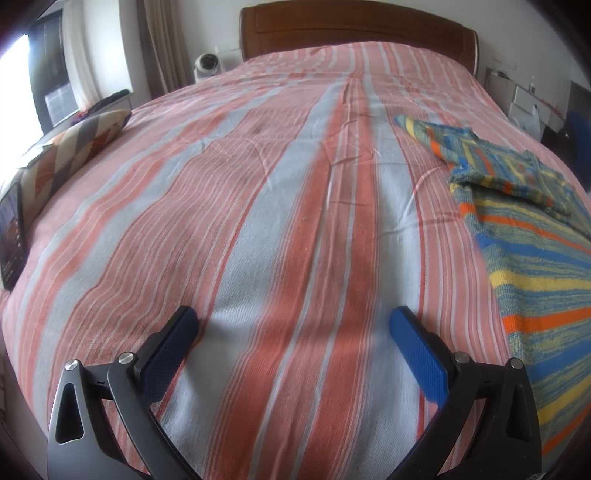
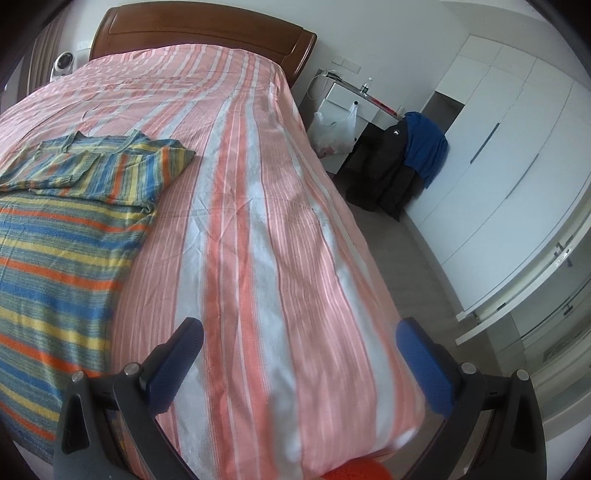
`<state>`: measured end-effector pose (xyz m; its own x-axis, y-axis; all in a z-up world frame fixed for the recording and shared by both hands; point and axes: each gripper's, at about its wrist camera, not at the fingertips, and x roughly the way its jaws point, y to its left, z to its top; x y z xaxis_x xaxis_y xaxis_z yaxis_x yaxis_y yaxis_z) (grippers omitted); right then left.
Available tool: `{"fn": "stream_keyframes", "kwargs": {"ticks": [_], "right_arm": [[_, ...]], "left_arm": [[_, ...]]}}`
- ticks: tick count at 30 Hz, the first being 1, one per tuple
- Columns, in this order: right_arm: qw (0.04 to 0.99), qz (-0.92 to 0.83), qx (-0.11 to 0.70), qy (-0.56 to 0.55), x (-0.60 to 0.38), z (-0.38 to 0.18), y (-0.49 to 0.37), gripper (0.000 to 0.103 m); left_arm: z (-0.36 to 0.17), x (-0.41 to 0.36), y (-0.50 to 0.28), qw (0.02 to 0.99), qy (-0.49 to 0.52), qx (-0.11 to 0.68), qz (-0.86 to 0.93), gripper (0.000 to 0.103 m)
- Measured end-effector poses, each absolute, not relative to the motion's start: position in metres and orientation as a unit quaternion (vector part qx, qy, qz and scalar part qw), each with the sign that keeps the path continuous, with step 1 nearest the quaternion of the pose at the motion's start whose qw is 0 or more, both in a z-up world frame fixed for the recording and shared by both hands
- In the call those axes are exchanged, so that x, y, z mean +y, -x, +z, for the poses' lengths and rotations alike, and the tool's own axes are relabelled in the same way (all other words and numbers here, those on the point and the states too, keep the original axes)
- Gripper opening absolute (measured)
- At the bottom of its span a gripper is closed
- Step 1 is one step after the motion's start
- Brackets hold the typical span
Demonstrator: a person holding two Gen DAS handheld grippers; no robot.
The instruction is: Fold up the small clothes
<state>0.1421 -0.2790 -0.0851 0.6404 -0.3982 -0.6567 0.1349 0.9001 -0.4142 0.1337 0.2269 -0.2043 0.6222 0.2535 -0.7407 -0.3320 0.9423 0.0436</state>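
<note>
A knitted garment with blue, yellow, orange and green stripes [image 1: 532, 236] lies on the bed at the right of the left wrist view, its sleeves folded in at the far end. It also shows at the left of the right wrist view [image 2: 62, 236]. My left gripper [image 1: 293, 321] is open and empty above bare bedspread, left of the garment. My right gripper [image 2: 299, 332] is open and empty above bare bedspread, right of the garment, near the bed's right edge.
The bed has a pink, red and white striped cover [image 1: 258, 184] and a wooden headboard [image 1: 354, 29]. A patterned pillow [image 1: 74, 144] and a tablet [image 1: 13, 236] lie at its left edge. A nightstand [image 2: 347, 99], hanging clothes [image 2: 402, 162] and white wardrobes [image 2: 509, 155] stand on the right.
</note>
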Motion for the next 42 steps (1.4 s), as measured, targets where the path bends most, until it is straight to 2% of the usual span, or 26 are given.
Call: {"fn": "stream_keyframes", "kwargs": {"ticks": [20, 23, 27, 30, 34, 36, 37, 40, 41, 42], "right_arm": [[0.888, -0.195, 0.4, 0.114, -0.32, -0.059, -0.135, 0.103], [0.888, -0.193, 0.402, 0.111, -0.32, -0.06, -0.134, 0.102], [0.906, -0.066, 0.414, 0.062, -0.314, -0.058, -0.117, 0.102], [0.892, 0.085, 0.444, 0.002, -0.3, -0.073, -0.093, 0.103], [0.834, 0.193, 0.515, -0.037, -0.271, -0.12, -0.07, 0.101], [0.813, 0.21, 0.542, -0.039, -0.259, -0.143, -0.064, 0.093], [0.805, 0.214, 0.552, -0.043, -0.255, -0.152, -0.063, 0.084], [0.78, 0.211, 0.587, -0.054, -0.249, -0.177, -0.069, 0.073], [0.775, 0.211, 0.594, -0.055, -0.246, -0.182, -0.07, 0.069], [0.768, 0.212, 0.602, -0.055, -0.243, -0.187, -0.071, 0.052]], "left_arm": [[-0.204, 0.227, -0.133, 0.899, 0.049, 0.403, 0.163, 0.102], [-0.191, 0.229, -0.125, 0.88, 0.077, 0.437, 0.17, 0.101], [-0.161, 0.214, -0.076, 0.877, 0.145, 0.455, 0.057, 0.101], [-0.163, 0.181, -0.04, 0.858, 0.117, 0.5, -0.007, 0.101], [-0.185, 0.149, -0.015, 0.827, 0.085, 0.555, -0.028, 0.098], [-0.194, 0.138, -0.015, 0.814, 0.072, 0.576, -0.028, 0.084], [-0.199, 0.134, -0.018, 0.808, 0.063, 0.586, -0.026, 0.082], [-0.208, 0.126, -0.026, 0.792, 0.047, 0.608, -0.02, 0.074], [-0.21, 0.126, -0.027, 0.788, 0.048, 0.614, -0.02, 0.059], [-0.211, 0.127, -0.029, 0.785, 0.058, 0.616, -0.023, 0.015]]}}
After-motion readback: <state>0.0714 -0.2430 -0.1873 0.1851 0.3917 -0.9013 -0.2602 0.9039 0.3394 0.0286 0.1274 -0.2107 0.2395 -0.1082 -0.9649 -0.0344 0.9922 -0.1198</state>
